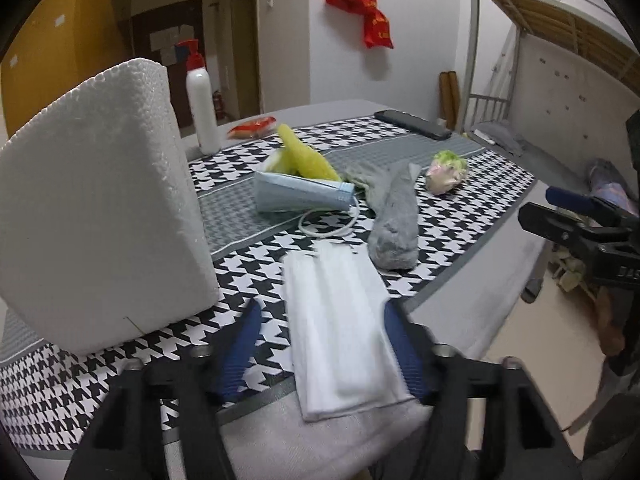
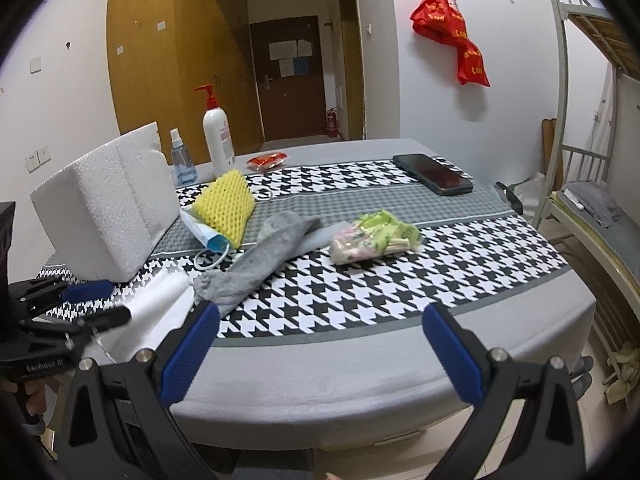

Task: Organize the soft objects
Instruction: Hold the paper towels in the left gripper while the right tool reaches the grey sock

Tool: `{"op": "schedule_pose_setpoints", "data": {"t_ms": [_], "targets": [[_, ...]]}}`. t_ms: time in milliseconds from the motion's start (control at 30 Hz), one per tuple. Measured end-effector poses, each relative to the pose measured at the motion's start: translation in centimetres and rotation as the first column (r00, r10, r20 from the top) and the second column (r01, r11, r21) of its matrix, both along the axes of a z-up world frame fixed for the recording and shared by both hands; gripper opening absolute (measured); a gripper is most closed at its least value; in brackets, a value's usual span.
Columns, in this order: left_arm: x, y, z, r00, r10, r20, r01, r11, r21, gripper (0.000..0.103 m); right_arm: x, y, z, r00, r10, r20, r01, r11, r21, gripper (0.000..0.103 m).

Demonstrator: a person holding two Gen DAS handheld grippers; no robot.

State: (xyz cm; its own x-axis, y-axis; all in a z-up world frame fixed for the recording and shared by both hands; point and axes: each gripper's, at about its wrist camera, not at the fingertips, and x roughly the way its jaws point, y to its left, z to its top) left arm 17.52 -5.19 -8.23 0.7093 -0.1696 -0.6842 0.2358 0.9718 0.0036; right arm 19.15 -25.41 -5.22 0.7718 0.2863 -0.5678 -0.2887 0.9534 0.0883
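A folded white face mask (image 1: 336, 320) lies flat on the houndstooth cloth, between the blue pads of my left gripper (image 1: 322, 344), which stands open around it. Beyond it lie a grey sock (image 1: 394, 224), a blue face mask (image 1: 300, 196) with a yellow foam net (image 1: 304, 156) on it, and a green floral cloth bundle (image 1: 446, 172). A white foam block (image 1: 100, 200) stands at the left. My right gripper (image 2: 320, 312) hangs open and empty over the table's front edge, short of the sock (image 2: 260, 264) and the bundle (image 2: 372, 236).
A pump bottle (image 2: 218, 136), a small spray bottle (image 2: 182, 160) and a red packet (image 2: 267, 160) stand at the back of the table (image 2: 320, 380). A black phone (image 2: 434, 174) lies at the back right. A metal bunk bed (image 2: 580, 200) stands to the right.
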Motion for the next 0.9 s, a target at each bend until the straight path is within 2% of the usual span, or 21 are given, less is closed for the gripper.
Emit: {"op": "schedule_pose_setpoints", "data": {"t_ms": [233, 533, 667, 733, 800, 900], "targets": [[0.8, -0.9, -1.4, 0.999, -0.012, -0.050, 0.012, 1.000, 0.005, 0.067, 1.0, 0.8, -0.2, 1.000, 0.019, -0.016, -0.019, 1.000, -0.011, 0.102], [1.2, -1.4, -2.4, 0.997, 0.006, -0.072, -0.005, 1.000, 0.015, 0.067, 2.8, 2.1, -0.8, 0.998, 0.055, -0.038, -0.055, 0.998, -0.009, 0.102], [1.2, -1.4, -2.7, 0.998, 0.017, -0.067, -0.016, 1.000, 0.008, 0.058, 3.5, 2.7, -1.0, 0.996, 0.072, -0.047, -0.073, 0.997, -0.008, 0.102], [1.1, -1.4, -2.6, 0.998, 0.028, -0.060, -0.028, 1.000, 0.006, 0.049, 4.0, 2.9, -1.1, 0.995, 0.078, -0.054, -0.078, 0.997, -0.001, 0.102], [1.0, -1.3, -2.5, 0.998, 0.043, -0.053, -0.043, 0.999, 0.007, 0.035, 4.5, 3.0, -1.3, 0.995, 0.077, -0.064, -0.077, 0.997, 0.003, 0.102], [1.0, -1.1, -2.5, 0.998, 0.056, -0.042, -0.056, 0.998, 0.007, 0.021, 5.2, 3.3, -1.3, 0.994, 0.079, -0.075, -0.078, 0.997, 0.005, 0.102]]}}
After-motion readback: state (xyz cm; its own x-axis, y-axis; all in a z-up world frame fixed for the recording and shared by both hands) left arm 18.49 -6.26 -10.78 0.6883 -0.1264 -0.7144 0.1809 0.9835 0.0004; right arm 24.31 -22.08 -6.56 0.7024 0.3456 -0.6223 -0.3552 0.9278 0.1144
